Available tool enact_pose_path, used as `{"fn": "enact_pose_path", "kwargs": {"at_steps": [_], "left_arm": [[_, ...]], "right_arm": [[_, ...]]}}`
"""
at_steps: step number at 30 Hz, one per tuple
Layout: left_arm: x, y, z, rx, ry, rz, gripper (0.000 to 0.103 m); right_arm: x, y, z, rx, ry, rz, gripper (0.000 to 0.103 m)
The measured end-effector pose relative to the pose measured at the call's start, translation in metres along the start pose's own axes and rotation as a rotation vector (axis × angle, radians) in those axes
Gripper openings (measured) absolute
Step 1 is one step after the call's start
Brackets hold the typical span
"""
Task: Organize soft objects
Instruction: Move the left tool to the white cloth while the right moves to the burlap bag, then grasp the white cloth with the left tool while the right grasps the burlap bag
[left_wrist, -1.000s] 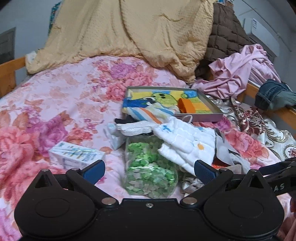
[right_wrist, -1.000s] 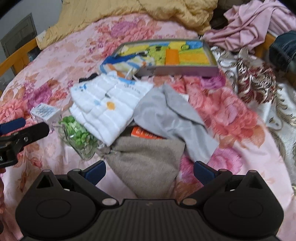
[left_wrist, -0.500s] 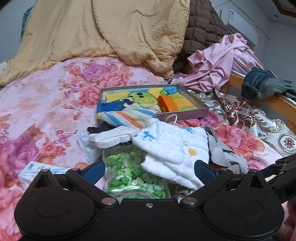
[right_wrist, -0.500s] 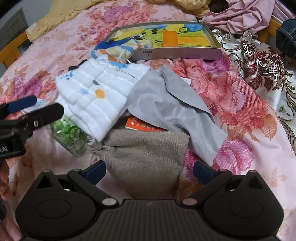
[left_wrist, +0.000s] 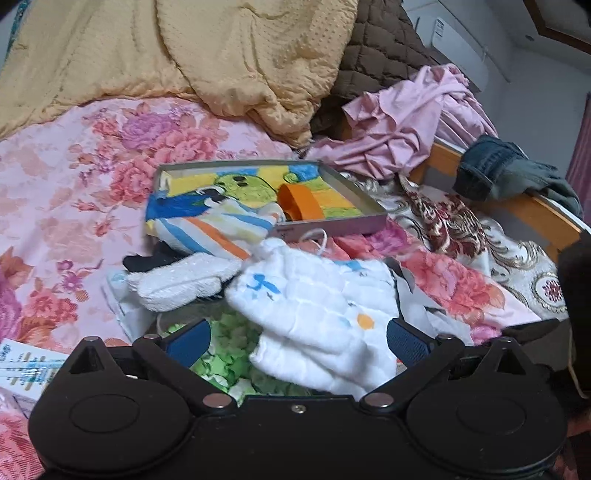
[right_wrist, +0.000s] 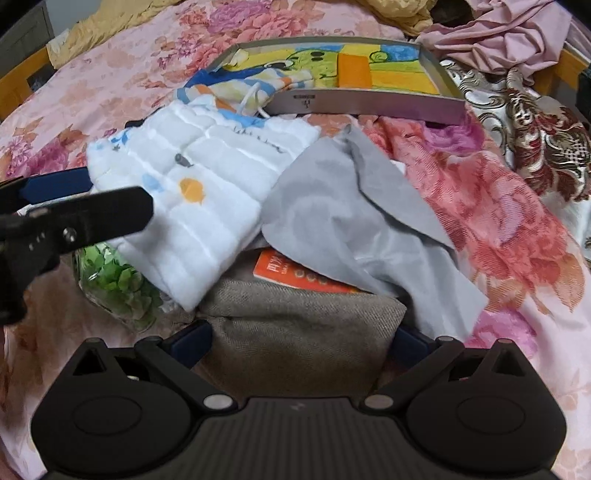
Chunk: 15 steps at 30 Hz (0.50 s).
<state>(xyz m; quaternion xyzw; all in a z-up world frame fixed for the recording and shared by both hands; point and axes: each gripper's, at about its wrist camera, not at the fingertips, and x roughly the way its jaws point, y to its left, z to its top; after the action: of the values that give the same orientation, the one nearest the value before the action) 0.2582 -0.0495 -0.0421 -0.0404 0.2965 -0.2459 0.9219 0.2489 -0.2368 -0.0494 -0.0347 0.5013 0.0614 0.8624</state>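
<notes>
A white quilted cloth (left_wrist: 317, 314) (right_wrist: 192, 184) lies on the flowered bed, partly over a clear bag of green pieces (left_wrist: 225, 358) (right_wrist: 118, 284). My left gripper (left_wrist: 299, 338) is open, its fingers either side of that cloth and the bag. A grey cloth (right_wrist: 354, 221) lies to the right of the white one, over an orange booklet (right_wrist: 295, 275). A brown-grey woven pouch (right_wrist: 303, 339) sits between the open fingers of my right gripper (right_wrist: 301, 338). A striped cloth (left_wrist: 214, 229) hangs out of the shallow grey tray (left_wrist: 332, 225) (right_wrist: 369, 105). A fluffy white piece (left_wrist: 184, 277) lies left of the quilted cloth.
A yellow quilt (left_wrist: 184, 55), a brown quilt (left_wrist: 376, 55) and a pink garment (left_wrist: 406, 122) pile up at the bed's head. Jeans (left_wrist: 509, 170) hang over the wooden rail (left_wrist: 535, 210) at right. A small white box (left_wrist: 26, 365) lies at lower left. My left gripper's fingers (right_wrist: 92, 214) cross the right wrist view.
Both grippers have moved forward and lower toward the pile. The left now straddles the white quilted cloth and green bag; the right has closed in around the woven pouch.
</notes>
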Motion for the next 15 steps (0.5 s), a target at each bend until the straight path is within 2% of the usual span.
{"fn": "enact_pose_path", "kwargs": {"at_steps": [2,7,11,15], "left_arm": [[0.002,-0.001,-0.002,0.013,0.004,-0.009,0.088],[0.002,-0.004,-0.001,0.028,0.012,-0.041,0.058],[0.001,-0.006,-0.003,0.038,0.013,-0.054,0.049],[0.001,-0.008,-0.005,0.043,0.016,-0.057,0.038]], "right_arm": [[0.004,0.001,0.001,0.002,0.006,0.003,0.103],[0.008,0.002,0.0,0.032,0.032,0.03,0.103],[0.013,0.001,-0.003,0.061,0.077,0.075,0.101],[0.013,0.005,-0.004,0.051,0.087,0.096,0.096]]}}
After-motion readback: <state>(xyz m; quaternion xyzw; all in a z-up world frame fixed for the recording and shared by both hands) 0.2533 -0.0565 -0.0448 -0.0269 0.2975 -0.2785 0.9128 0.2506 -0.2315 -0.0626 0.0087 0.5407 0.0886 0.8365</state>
